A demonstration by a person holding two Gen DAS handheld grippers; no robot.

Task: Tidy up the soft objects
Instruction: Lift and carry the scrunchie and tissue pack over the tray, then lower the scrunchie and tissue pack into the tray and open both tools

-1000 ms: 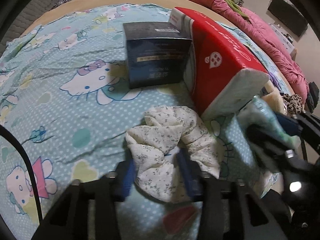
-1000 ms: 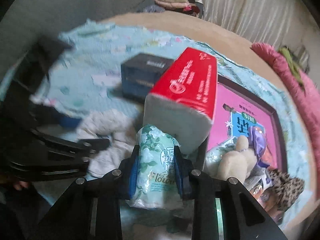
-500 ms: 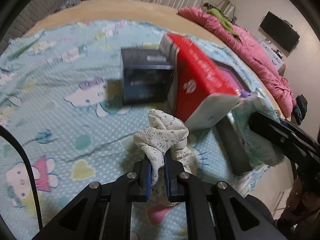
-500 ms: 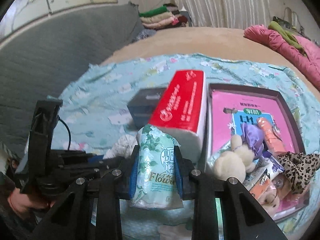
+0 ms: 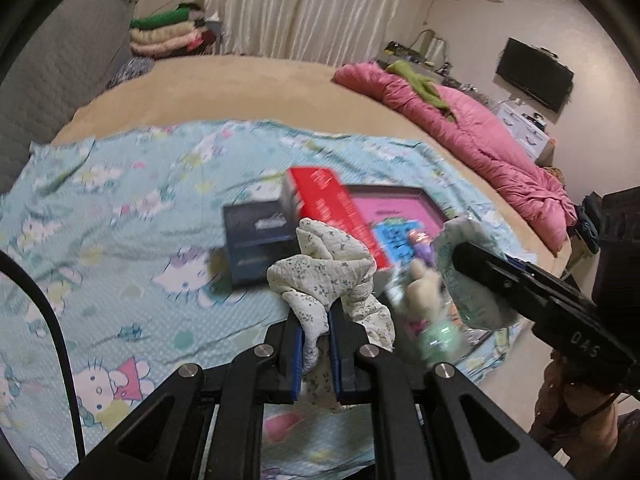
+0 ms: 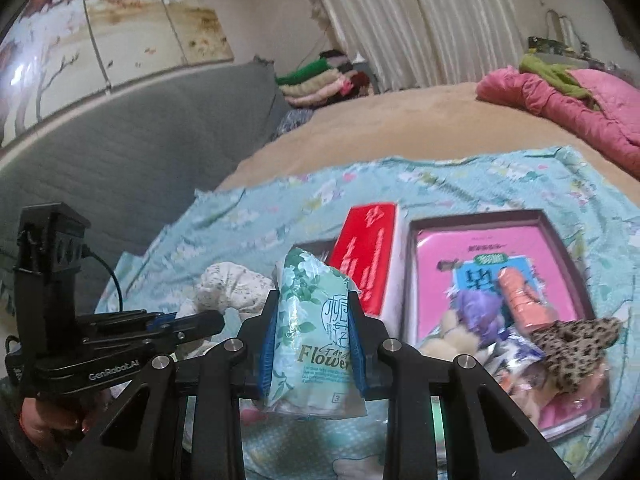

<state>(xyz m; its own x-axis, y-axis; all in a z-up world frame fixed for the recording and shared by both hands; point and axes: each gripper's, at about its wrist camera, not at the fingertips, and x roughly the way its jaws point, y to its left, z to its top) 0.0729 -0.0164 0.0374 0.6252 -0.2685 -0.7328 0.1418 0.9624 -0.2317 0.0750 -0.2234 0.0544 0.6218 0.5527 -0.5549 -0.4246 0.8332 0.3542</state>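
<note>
Clamping a fold of the floral scrunchie (image 5: 324, 272), the left claw (image 5: 315, 346) has shut fully within the last second and lifted it clear of the blue cartoon sheet (image 5: 120, 240) on the bed. The right claw (image 6: 312, 344) still grips the tissue pack (image 6: 316, 332), also raised. Both soft items now look ready to go into the pink tray (image 6: 560, 236) nearby.

The green floral tissue pack (image 6: 314, 332) reads "Flower", with a small boxed "3" near its lower edge. The left hand-held gripper (image 6: 212, 322) carries "GenRobot.AI" in white along its black body. Print on the red tissue box (image 6: 370, 256) and pink tray (image 6: 496, 256) is too blurred to read.
</note>
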